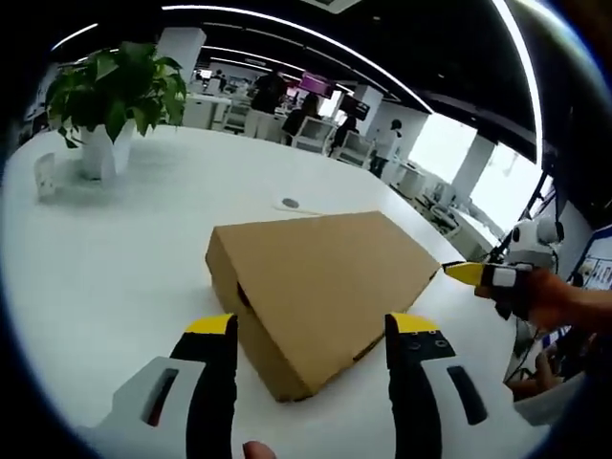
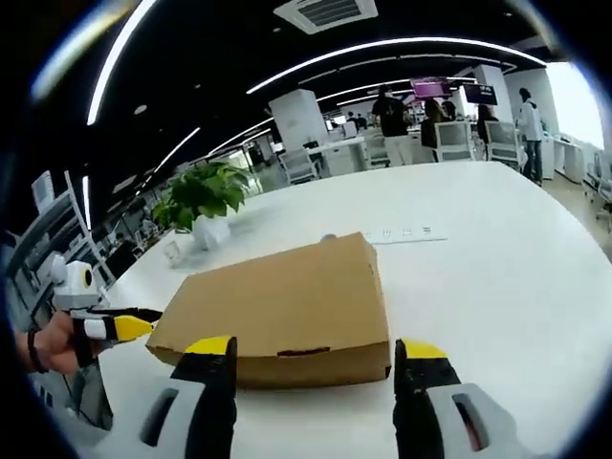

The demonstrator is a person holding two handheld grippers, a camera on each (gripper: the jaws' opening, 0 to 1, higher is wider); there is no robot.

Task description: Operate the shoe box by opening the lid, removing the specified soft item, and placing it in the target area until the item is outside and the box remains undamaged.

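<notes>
Left gripper view: one plain brown cardboard shoe box, flat matte lid closed, sits on the smooth white table at centre. Left tongs rise from 6 o'clock, black jaws with yellow tips spread wide, holding nothing, the box's near corner between the tips. Right tongs come in at 3 o'clock, a hand gripping them, yellow tip just beside the box's far corner; opening not readable. One leafy potted plant in a white pot at 10 o'clock.

Right gripper view: same box, long front wall facing. Right tongs from 6 o'clock, jaws wide apart, empty, just short of the box. Left tongs at 9 o'clock beside the box's left end. Plant at 11 o'clock.
</notes>
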